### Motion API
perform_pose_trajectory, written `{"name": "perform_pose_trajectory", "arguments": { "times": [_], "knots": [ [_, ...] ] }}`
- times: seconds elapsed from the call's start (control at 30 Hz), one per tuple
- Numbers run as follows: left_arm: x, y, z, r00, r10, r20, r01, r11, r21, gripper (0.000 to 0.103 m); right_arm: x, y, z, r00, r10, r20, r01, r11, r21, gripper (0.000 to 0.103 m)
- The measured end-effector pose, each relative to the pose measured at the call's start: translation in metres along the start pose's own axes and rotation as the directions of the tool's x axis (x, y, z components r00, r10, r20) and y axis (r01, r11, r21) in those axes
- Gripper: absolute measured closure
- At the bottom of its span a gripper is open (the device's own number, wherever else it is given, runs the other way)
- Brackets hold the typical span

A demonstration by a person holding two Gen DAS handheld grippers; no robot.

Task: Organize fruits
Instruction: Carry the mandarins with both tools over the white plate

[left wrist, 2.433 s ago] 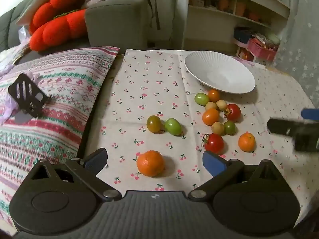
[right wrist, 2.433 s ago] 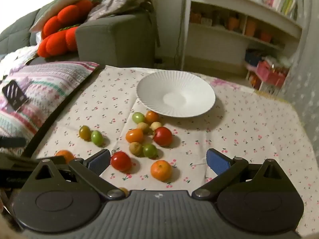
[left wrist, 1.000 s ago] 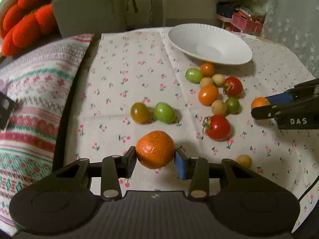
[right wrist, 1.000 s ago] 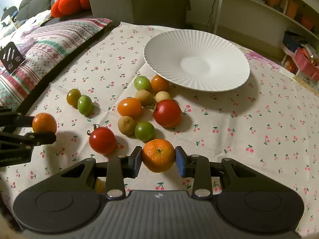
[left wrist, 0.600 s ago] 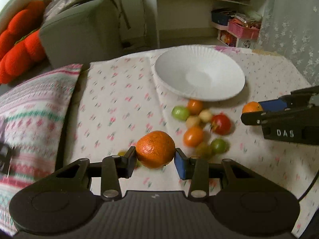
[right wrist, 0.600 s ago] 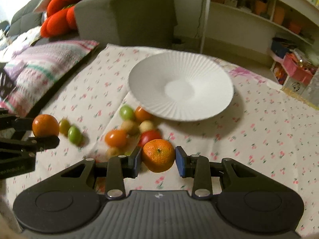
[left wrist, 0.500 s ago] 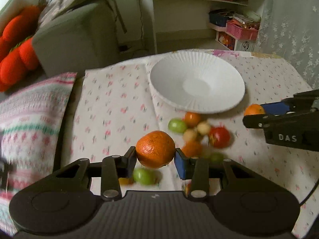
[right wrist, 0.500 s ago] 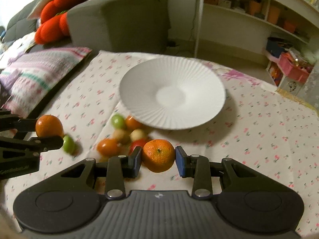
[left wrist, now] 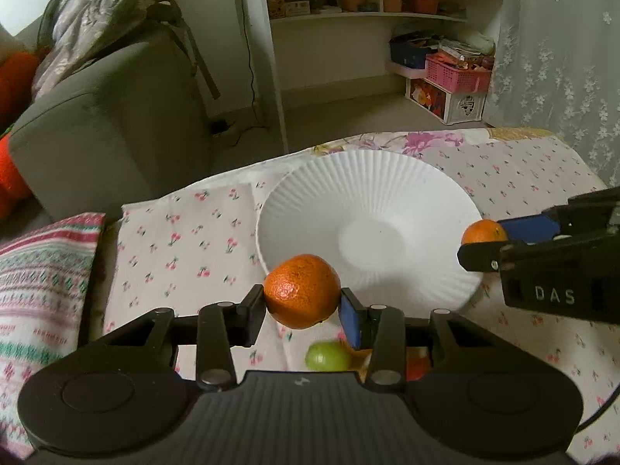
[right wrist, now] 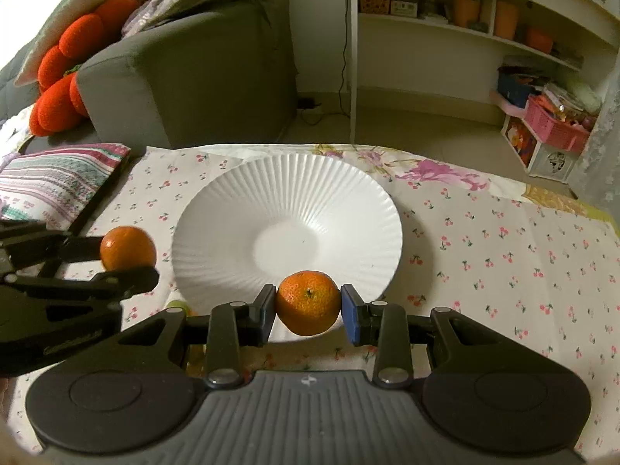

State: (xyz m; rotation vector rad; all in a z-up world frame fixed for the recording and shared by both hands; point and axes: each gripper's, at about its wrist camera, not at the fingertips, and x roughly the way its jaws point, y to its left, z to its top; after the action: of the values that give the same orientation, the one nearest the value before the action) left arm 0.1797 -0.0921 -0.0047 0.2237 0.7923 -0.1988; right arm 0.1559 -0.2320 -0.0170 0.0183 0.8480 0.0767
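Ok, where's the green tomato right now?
In the left wrist view, the small green tomato lies on the cherry-print cloth, just below the orange mandarin held in the left gripper, near the ribbed white plate.

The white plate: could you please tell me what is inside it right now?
The white plate holds nothing in the part that shows. In the right wrist view, the mandarin held by the right gripper covers a patch of its near rim, so that bit cannot be checked.
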Motion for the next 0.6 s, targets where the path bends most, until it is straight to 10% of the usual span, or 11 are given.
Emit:
{"name": "perform_pose_trajectory", "arguments": {
  "times": [0.6],
  "knots": [
    [0.046, -0.009, 0.002, 0.994, -0.106, 0.021, 0.105, 0.993, 0.053, 0.074, 0.037, 0.004, 0.005, 0.999, 0.03, -0.045, -0.03, 1.0, 0.001, 0.07]
  ]
}}
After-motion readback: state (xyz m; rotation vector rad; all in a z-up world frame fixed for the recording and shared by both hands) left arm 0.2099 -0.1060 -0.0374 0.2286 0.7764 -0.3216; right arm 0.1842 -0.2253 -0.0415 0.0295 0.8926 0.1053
